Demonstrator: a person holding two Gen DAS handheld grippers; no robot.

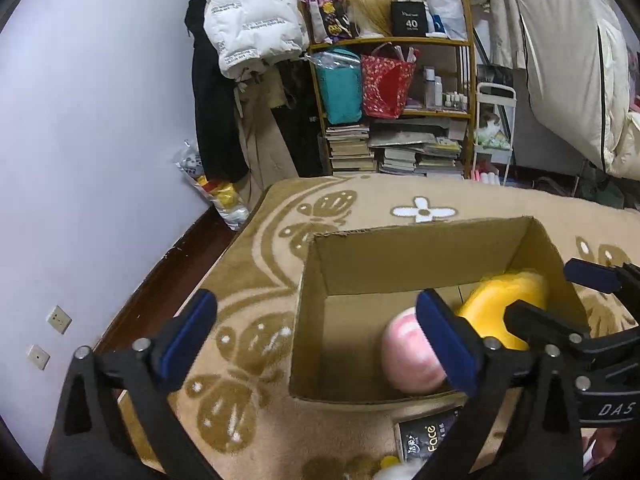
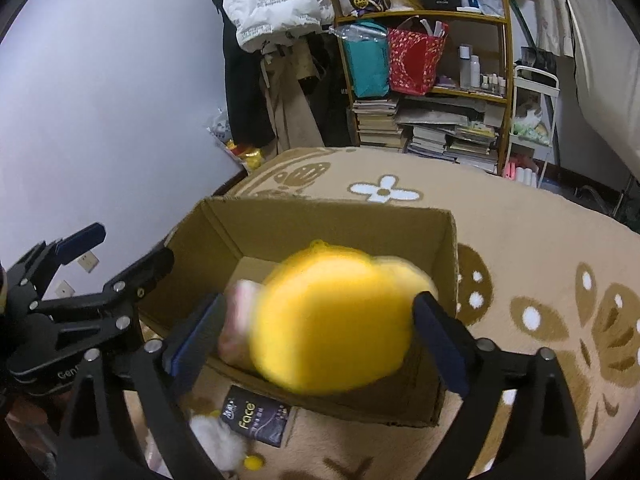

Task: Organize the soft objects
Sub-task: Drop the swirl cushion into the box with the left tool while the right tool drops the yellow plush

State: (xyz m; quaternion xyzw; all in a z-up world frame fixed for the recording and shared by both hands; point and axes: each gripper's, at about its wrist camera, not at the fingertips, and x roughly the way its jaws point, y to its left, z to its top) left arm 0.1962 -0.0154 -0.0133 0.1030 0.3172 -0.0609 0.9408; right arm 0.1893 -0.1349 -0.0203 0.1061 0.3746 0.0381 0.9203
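Observation:
An open cardboard box (image 1: 420, 256) (image 2: 320, 220) stands on the patterned carpet. A pink soft ball (image 1: 408, 354) (image 2: 236, 320) lies inside it. A yellow plush toy (image 2: 332, 320) (image 1: 504, 308) is blurred between the wide-open jaws of my right gripper (image 2: 320, 332), over the box; whether the pads touch it is unclear. The right gripper also shows in the left wrist view (image 1: 560, 292). My left gripper (image 1: 316, 340) is open and empty at the box's left side, and shows in the right wrist view (image 2: 124, 248).
A black "Face" tissue pack (image 1: 428, 436) (image 2: 260, 416) and a white and yellow plush (image 2: 220, 440) lie on the carpet (image 2: 520, 240) in front of the box. A cluttered shelf (image 1: 400, 100) with books, hanging coats and a plastic bag stand at the far wall.

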